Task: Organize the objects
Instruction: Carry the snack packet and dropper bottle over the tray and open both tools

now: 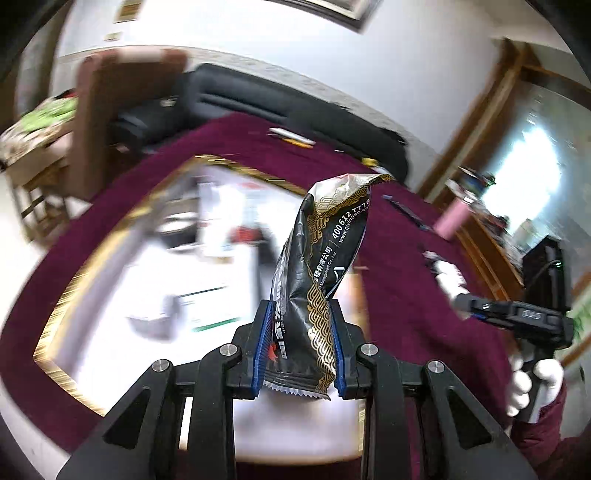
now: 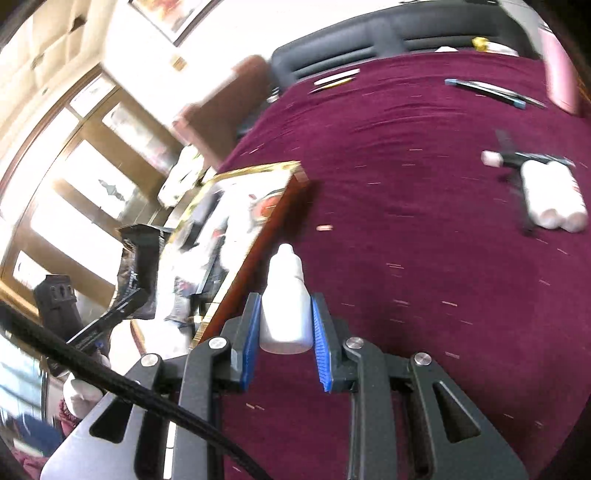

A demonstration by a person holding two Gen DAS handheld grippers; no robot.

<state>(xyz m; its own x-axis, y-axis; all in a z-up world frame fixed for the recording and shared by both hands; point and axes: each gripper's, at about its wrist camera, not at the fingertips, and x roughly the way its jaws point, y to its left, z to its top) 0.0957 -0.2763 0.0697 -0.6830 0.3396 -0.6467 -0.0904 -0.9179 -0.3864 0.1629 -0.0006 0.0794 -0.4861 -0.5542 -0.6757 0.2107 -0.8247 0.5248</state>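
Note:
My left gripper (image 1: 301, 310) is shut on a black and gold snack packet (image 1: 325, 251), which stands up crumpled between the blue pads, above a gold-rimmed box (image 1: 74, 295) with a white inside. My right gripper (image 2: 285, 301) is shut on a small white dropper bottle (image 2: 284, 306), over the maroon cloth just right of the box's brown side wall (image 2: 258, 236). In the right wrist view the packet (image 2: 136, 266) hangs at the left, over the box's near end. In the left wrist view the right gripper (image 1: 461, 301) shows at the right in a white-gloved hand (image 1: 532, 384).
Blurred items lie inside the box. On the maroon cloth (image 2: 406, 221) lie a pair of white bottles (image 2: 554, 199) by a dark tool, a blue-tipped pen (image 2: 491, 92), a white pen (image 2: 336, 79) and a pink bottle (image 2: 557, 70). A black sofa (image 2: 369, 33) lines the far edge.

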